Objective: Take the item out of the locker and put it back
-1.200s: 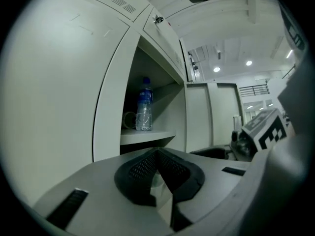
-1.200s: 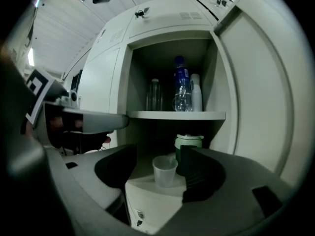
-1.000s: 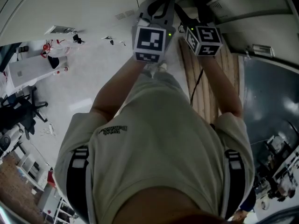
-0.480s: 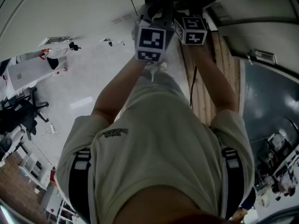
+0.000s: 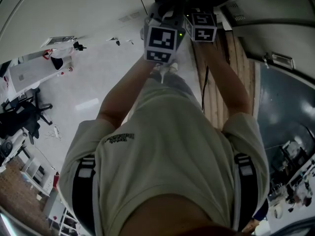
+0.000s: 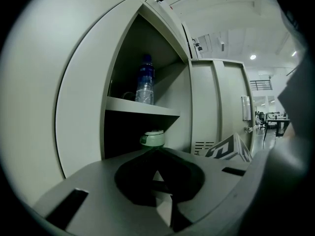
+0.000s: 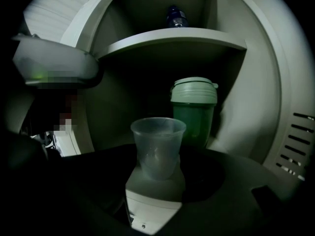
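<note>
Right gripper view: we see the right gripper pointed into the lower compartment of the open locker. Its jaws stand wide and have just been closing, with a clear plastic cup upright between them. The cup's base sits low between the jaws; we can't tell whether the pads press on it. The cup is at the front of the locker's lower compartment. A green-lidded bottle stands upright deeper in the same compartment, behind the cup and a bit toward the locker's right wall. Whether the two touch, we can't tell. A water bottle stands on the locker's shelf, in the upper compartment.

Left gripper view: the left gripper is outside the locker, facing its opening. Its jaws are drawn together with nothing between them.

Head view: both of the person's arms reach forward toward the locker, with the two marker cubes side by side.
</note>
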### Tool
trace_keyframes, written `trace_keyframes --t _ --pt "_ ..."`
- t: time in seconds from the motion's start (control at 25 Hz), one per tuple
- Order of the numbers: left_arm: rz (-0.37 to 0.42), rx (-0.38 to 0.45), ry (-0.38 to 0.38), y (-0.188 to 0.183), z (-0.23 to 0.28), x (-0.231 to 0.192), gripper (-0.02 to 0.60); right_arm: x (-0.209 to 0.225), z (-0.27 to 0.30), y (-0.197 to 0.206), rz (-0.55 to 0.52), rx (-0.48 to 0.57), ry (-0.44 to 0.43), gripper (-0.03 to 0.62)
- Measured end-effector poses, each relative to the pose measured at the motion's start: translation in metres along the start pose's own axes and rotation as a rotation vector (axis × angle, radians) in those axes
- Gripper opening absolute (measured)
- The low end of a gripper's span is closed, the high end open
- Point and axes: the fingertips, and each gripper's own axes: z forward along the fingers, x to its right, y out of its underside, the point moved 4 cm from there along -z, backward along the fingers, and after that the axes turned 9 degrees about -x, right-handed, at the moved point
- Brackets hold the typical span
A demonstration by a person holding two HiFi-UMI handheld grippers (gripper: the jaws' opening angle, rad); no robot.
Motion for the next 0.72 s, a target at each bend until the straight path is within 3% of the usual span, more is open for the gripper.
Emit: trace_keyframes --t 0.24,0.44,0.72 --pt "0.000 0.001 -0.002 -0.001 0.000 -0.001 0.014 0.003 0.000 -0.001 0.002 0.005 -0.003 0.275" --pt "0.002 0.021 -0.001 -0.009 -0.001 0.001 0.014 0.007 -0.015 -0.015 0.004 0.067 0.001 0.268" --pt "0.049 0.127 -0.005 -0.042 -0.010 0.007 0.014 0.015 -0.051 -0.038 0.007 0.154 0.009 0.267"
